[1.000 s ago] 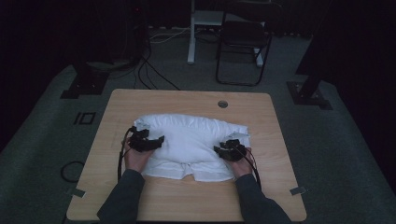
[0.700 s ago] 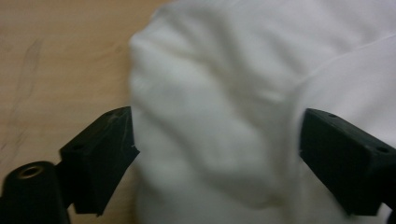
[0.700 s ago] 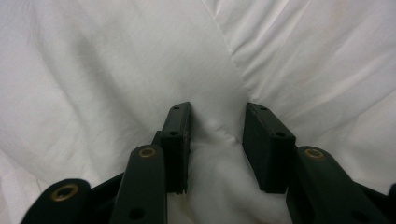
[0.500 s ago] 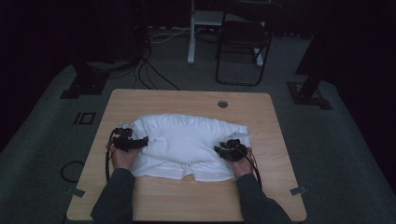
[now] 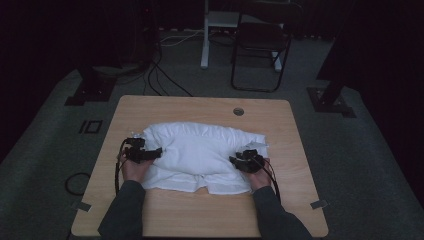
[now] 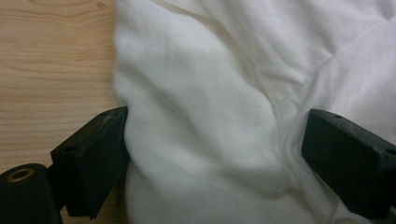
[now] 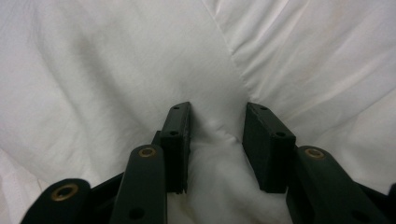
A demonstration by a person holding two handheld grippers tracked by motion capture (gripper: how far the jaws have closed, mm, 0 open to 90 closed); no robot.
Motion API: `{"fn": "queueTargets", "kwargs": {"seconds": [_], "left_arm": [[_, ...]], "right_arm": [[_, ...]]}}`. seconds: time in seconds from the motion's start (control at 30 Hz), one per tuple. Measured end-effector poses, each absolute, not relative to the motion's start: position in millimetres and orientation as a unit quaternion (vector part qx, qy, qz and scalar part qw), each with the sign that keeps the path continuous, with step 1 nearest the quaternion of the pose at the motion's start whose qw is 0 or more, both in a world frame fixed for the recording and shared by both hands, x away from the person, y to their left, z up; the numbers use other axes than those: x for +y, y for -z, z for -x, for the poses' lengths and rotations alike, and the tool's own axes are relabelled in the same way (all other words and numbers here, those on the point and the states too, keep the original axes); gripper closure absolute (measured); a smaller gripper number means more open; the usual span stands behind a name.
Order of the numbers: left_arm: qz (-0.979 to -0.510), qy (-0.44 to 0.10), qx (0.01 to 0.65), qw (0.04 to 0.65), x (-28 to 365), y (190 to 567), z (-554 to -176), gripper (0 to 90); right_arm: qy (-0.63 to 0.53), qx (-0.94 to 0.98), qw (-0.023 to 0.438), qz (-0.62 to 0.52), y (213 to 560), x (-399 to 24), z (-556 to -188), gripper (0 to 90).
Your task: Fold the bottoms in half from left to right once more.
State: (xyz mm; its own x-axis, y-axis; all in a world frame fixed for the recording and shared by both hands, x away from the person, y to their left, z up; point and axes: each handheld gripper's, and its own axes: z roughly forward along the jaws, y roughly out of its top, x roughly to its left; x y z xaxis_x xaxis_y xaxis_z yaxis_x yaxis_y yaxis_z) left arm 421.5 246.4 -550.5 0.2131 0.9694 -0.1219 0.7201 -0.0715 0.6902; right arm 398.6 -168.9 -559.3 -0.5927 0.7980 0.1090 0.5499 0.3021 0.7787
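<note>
With the left gripper spread open around the cloth's left edge and the right gripper pinching a fold, an uneven pull could bunch it.

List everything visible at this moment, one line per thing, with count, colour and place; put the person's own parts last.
White cloth: 1, white, bunched in the middle of the table, between the two tools.
Table: 1, light wood, centre of the high view, with a round hole near its far edge.
Chair: 1, dark, on the floor beyond the table.
White post: 1, white, left of the chair.
Cables: several, black, on the floor beyond the table's far left corner.
Left tool: 1, black, at the cloth's left edge, jaws wide with a fold between them.
Right tool: 1, black, on the cloth's right part, jaws partly closed around a small ridge of fabric.
Forearms: 2, dark sleeves, entering from the bottom.
</note>
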Motion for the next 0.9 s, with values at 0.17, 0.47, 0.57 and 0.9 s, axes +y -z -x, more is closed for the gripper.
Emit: {"fn": "queueTargets", "kwargs": {"seconds": [0.17, 0.47, 0.57, 0.9], "left_arm": [[-0.711, -0.174, 0.588, 0.344, 242.2, 549.9, -419.6, 12.5], [-0.725, -0.149, 0.566, 0.364, 229.7, 548.3, -418.6, 37.7], [-0.729, -0.134, 0.559, 0.372, 227.7, 548.9, -417.9, 57.3], [-0.722, -0.162, 0.531, 0.413, 235.4, 523.7, -404.9, 82.9]], "right_arm": [[-0.41, 0.792, 0.151, -0.425, 559.4, -168.8, -398.6, 61.3], [-0.41, 0.792, 0.151, -0.426, 559.3, -168.7, -398.6, 61.2], [-0.409, 0.792, 0.152, -0.426, 559.2, -168.4, -398.5, 61.2], [-0.406, 0.785, 0.178, -0.433, 539.5, -164.6, -394.0, 49.5]]}}
